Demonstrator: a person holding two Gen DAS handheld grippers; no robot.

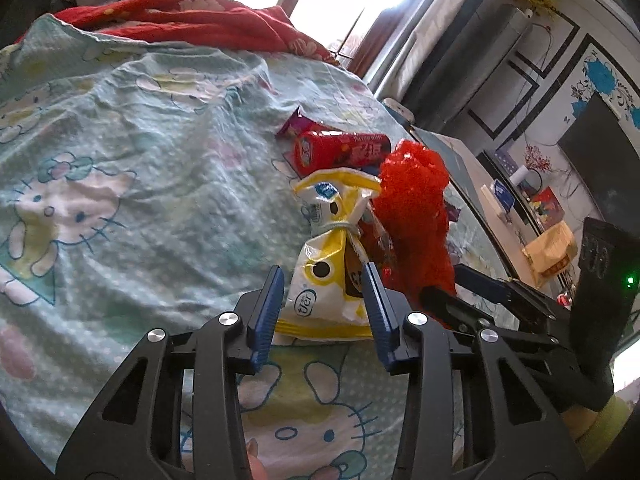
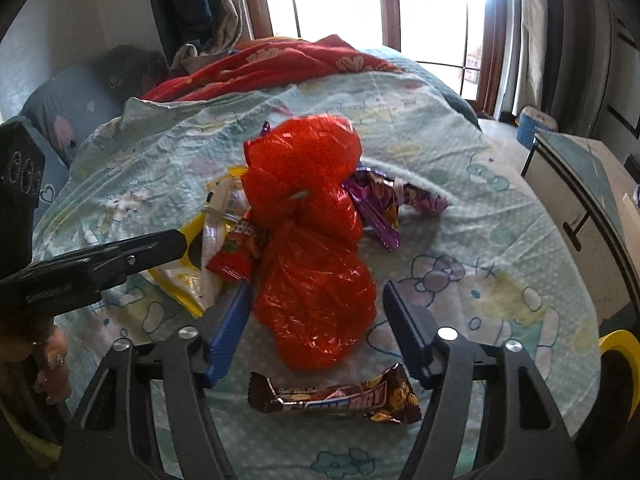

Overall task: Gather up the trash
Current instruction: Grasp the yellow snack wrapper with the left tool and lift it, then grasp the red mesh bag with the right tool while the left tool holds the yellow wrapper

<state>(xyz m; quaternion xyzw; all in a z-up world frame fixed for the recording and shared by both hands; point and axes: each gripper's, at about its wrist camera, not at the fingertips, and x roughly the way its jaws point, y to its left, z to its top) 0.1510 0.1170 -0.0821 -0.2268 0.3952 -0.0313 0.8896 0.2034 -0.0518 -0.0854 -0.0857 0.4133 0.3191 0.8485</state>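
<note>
A knotted yellow-and-white snack bag [image 1: 324, 280] lies on the bed, between the blue fingers of my left gripper [image 1: 323, 268]. The right pad is at the bag's edge and a thin gap shows at the left pad, so the gripper is open. A crumpled red plastic bag [image 2: 312, 248] stands between the fingers of my right gripper [image 2: 318, 286], which is open with a gap at its right pad. A brown chocolate bar wrapper [image 2: 334, 394] lies in front of that gripper. A red snack tube [image 1: 340, 152], purple wrappers [image 2: 380, 208] and a red wrapper [image 2: 236, 256] lie around the bags.
The trash lies on a pale green cartoon-cat sheet [image 1: 120, 160], with a red quilt [image 2: 272, 64] bunched at the head of the bed. A glass-topped table [image 2: 580, 176] stands to the right of the bed. A yellow ring [image 2: 620, 356] shows at the right edge.
</note>
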